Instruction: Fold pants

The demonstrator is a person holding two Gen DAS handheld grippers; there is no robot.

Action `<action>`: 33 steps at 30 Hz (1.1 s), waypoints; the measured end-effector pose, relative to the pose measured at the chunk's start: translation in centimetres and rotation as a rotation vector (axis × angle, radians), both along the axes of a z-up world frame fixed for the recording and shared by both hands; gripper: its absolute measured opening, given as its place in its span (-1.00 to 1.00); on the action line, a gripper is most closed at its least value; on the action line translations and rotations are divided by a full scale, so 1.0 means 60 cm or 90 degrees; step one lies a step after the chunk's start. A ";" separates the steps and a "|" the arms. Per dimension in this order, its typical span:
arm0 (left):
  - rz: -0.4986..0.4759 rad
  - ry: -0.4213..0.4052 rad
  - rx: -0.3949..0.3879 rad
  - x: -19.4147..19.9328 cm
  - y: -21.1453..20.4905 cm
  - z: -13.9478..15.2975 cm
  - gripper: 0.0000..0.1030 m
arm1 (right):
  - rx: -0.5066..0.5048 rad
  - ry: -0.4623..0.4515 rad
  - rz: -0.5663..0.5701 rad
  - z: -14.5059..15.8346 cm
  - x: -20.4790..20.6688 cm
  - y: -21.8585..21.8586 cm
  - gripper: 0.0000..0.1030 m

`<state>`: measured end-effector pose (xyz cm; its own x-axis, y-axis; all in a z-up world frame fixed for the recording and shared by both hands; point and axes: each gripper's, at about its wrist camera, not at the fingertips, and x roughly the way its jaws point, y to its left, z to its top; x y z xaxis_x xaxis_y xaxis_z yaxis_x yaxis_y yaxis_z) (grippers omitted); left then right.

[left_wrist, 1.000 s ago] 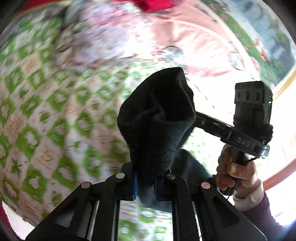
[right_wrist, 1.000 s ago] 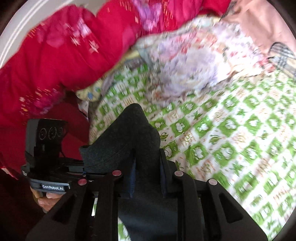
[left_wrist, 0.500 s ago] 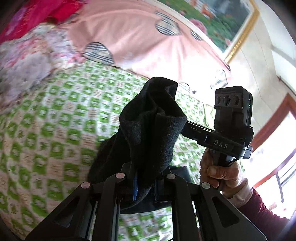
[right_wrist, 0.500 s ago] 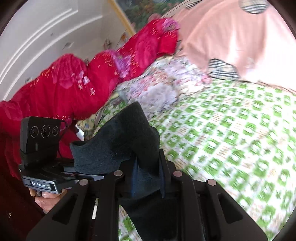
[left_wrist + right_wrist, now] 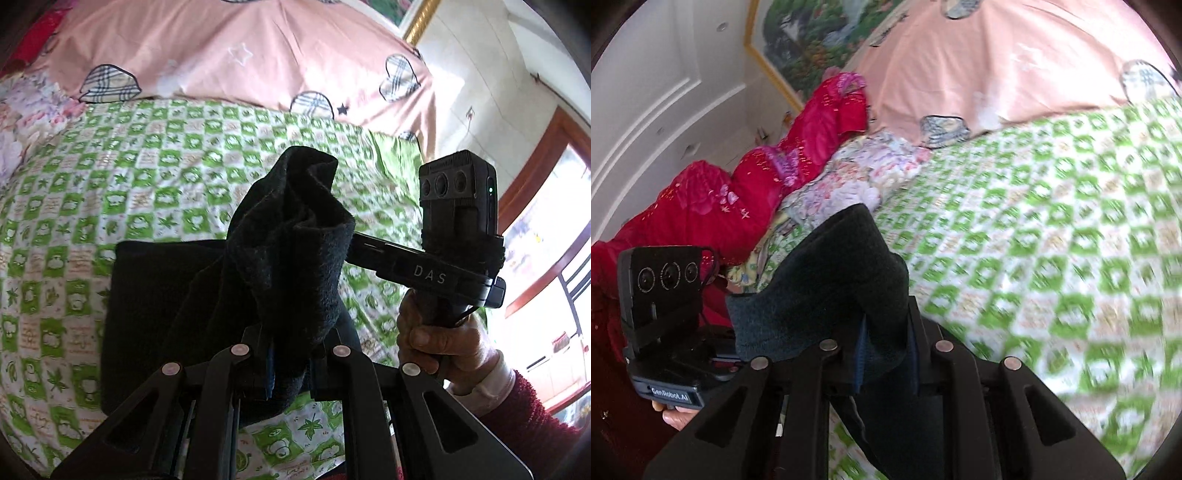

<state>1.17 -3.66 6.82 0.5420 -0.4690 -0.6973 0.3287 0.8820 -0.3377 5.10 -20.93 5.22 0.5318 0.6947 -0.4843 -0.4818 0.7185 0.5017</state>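
Left jaws (image 5: pixel 290 354): pinching a bunched edge of the dark pants (image 5: pixel 295 236); cloth stands up in a ruffle just ahead of my fingers.
Right jaws (image 5: pixel 884 354): nearly together, clamped on another edge of the same pants (image 5: pixel 831 291); cloth arches up and off to the left.
Pants, beyond my left jaws: the rest hangs down onto the bed (image 5: pixel 110 177), one flat dark panel lying on the green-checked sheet to the left.
My other gripper: right one (image 5: pixel 458 229) near, off to the right of my left jaws, my hand (image 5: pixel 439 336) on its handle.
Done, as I judge: both corners taken up, garment lifted.
Left: lay it flat, make the folds, smooth.
Further out: pink quilt (image 5: pixel 240 55), red bedding (image 5: pixel 738 192).
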 end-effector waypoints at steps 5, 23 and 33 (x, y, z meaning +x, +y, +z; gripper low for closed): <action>-0.020 0.002 0.041 -0.002 -0.044 -0.030 -0.77 | 0.007 0.017 -0.037 -0.032 -0.015 -0.036 -0.61; -0.101 0.018 0.037 -0.013 -0.104 -0.086 -0.06 | -0.075 0.069 -0.291 -0.057 -0.109 -0.123 0.19; -0.114 0.034 0.001 -0.036 -0.073 -0.071 0.06 | -0.117 0.028 -0.367 -0.004 -0.143 -0.102 0.40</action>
<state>-0.96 -8.07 2.57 0.4114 -0.5541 -0.7237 0.4625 0.8111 -0.3581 -3.45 -27.03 4.96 0.7744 0.2031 -0.5993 0.0293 0.9346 0.3546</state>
